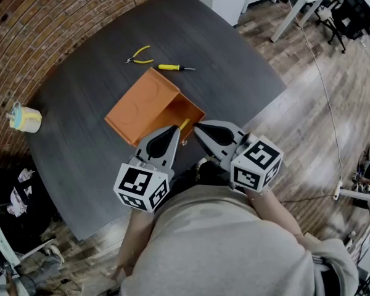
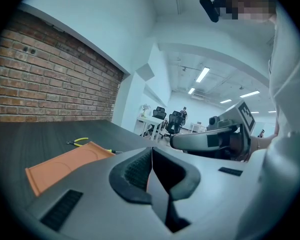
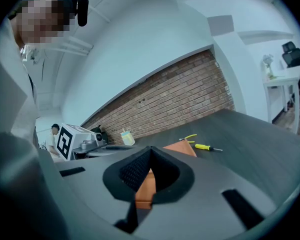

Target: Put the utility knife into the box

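Desk (image 1: pixel 80 165): a dark surface is carrying all items, with a brick wall running behind it.

Box (image 1: pixel 142 103): the orange box is lying open near the desk's near edge. Its lid is folding back flat toward the wall, and its tray is facing the person. In the left gripper view the lid (image 2: pixel 65 164) is showing as a flat orange sheet.

Knife (image 1: pixel 184 124): only a slim yellow strip is showing, sitting inside the box's tray against the near wall. It is lying just beyond the two claw tips. No claw is touching it as far as the head view is showing.

Left claw (image 1: pixel 175 129): it is hovering over the tray's near rim. Its own view is showing the pads meeting at the tips (image 2: pixel 151 151), fully closed and gripping nothing.

Right claw (image 1: pixel 196 126): it is hovering just beside the left claw, tips pointing at the same rim. Its own view is showing the pads pressed together at the tips (image 3: pixel 150 151), holding nothing. The orange box is showing through the gap below them.

Pliers (image 1: pixel 139 55): yellow-handled, they are lying beyond the box, apart from it.

Screwdriver (image 1: pixel 172 68): yellow-handled, it is lying just right of the pliers, near the lid's far edge.

Cup (image 1: pixel 24 118): a pale yellow cup is standing at the desk's left edge, well apart from the box.
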A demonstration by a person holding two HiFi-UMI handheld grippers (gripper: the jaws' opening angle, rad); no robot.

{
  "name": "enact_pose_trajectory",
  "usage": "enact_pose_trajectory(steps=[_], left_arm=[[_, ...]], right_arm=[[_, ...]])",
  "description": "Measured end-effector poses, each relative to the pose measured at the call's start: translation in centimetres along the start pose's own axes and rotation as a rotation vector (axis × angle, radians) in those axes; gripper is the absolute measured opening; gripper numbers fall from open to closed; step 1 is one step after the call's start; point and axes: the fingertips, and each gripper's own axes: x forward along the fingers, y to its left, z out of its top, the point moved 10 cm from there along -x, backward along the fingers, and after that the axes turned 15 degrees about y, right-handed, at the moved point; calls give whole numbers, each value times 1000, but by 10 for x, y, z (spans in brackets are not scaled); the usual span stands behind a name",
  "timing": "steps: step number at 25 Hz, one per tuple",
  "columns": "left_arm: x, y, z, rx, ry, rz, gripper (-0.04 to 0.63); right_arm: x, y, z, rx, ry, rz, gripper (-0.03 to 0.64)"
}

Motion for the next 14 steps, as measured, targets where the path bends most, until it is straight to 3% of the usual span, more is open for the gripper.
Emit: enact_pose_trajectory(steps=[14], left_arm=[[0,-2,-5,4,40,-16,23]], right_arm=[[-5,-1,-3,1,-1,-15,5]])
